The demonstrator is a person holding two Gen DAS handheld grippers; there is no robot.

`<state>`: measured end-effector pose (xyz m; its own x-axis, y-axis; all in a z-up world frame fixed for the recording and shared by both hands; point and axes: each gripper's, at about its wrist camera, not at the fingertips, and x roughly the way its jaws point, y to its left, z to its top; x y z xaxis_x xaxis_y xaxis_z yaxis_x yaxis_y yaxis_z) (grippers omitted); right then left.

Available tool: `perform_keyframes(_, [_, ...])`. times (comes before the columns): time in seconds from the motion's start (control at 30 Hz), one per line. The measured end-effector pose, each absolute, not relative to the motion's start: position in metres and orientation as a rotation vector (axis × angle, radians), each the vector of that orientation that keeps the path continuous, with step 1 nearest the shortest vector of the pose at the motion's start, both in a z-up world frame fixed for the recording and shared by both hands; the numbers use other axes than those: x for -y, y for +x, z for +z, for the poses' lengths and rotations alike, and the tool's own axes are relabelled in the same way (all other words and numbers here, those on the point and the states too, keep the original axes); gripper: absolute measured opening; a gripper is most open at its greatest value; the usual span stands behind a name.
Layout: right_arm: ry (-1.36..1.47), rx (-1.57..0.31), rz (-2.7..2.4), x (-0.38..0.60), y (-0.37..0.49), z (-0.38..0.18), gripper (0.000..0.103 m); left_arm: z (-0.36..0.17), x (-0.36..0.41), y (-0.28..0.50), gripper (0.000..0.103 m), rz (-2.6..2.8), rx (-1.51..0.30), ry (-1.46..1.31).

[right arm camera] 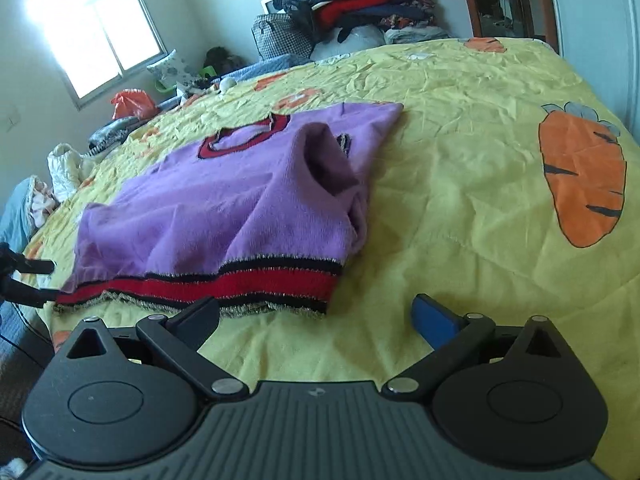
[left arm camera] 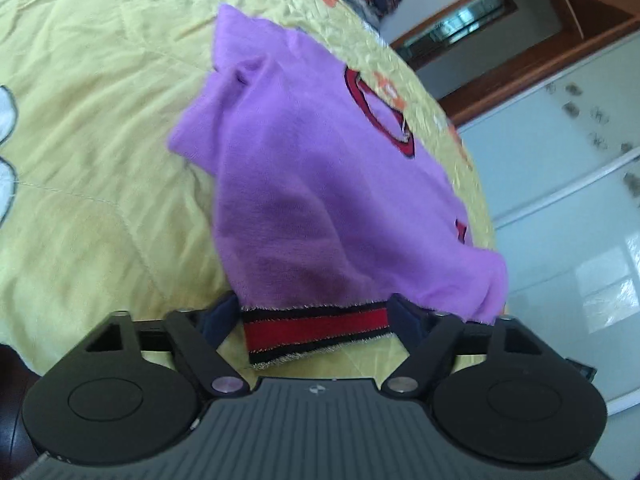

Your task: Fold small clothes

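The purple sweater lies on the yellow bedspread. The left gripper straddles its striped hem, fingertips hidden under fabric, grip unclear. The right gripper stands spread, empty.

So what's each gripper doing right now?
Left gripper: jaws around the purple sweater hem; grip cannot be told.
Right gripper: open, holding nothing.

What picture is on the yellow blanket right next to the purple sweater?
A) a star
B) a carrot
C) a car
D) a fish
B: a big orange carrot is printed on the yellow blanket, to the right of the purple sweater.
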<state>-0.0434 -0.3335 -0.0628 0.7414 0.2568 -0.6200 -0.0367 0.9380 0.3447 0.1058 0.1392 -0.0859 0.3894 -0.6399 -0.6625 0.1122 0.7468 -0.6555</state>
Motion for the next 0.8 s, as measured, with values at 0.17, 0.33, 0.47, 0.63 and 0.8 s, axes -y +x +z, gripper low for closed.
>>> perform_keyframes(0.17, [0.421,-0.691,0.204,0.349,-0.046,-0.063,0.102,-0.103,-0.141,0.111,0.008,-0.509,-1.130,-0.631])
perform_keyframes(0.33, [0.477,-0.665,0.224,0.362,-0.051,-0.063,0.102,-0.114,-0.159,0.105,0.004,-0.520,-1.096,-0.707])
perform_keyframes(0.47, [0.517,-0.669,0.230,0.368,-0.047,-0.065,0.059,-0.124,-0.170,0.103,0.004,-0.533,-1.075,-0.780])
perform_keyframes(0.63, [0.493,-0.708,0.259,0.363,-0.029,-0.071,0.047,-0.124,-0.171,0.105,0.005,-0.535,-1.069,-0.786])
perform_keyframes(0.8, [0.448,-0.743,0.275,0.349,-0.019,-0.074,0.004,-0.126,-0.171,0.107,0.004,-0.551,-1.053,-0.790])
